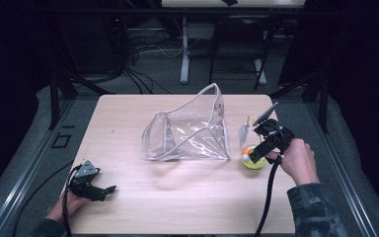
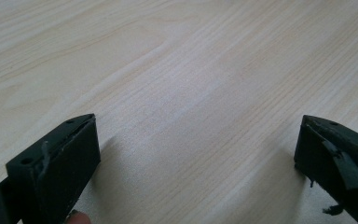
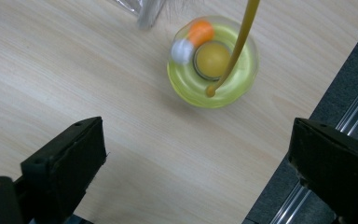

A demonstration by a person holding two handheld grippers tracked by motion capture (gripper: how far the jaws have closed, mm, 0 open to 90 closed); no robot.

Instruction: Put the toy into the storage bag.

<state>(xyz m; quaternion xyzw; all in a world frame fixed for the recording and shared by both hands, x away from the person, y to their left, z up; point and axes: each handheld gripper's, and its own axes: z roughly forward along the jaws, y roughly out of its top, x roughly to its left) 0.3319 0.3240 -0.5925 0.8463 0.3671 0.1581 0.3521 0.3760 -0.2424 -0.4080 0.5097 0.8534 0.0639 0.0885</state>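
Forearms come in at the bottom of the high view: left gripper (image 1: 109,189) rests idle on the table (image 1: 187,207), right gripper (image 1: 250,157) hovers over the yellow toy (image 1: 254,162) by the right edge, w/ a clear pouch (image 1: 187,134) just beside it. Left gripper view: jaws apart, bare wood betw. them. Right gripper view: jaws wide apart above the toy (image 3: 213,63); best to centre & drop straight, minding its thin stalk (image 3: 237,44) & the table edge.
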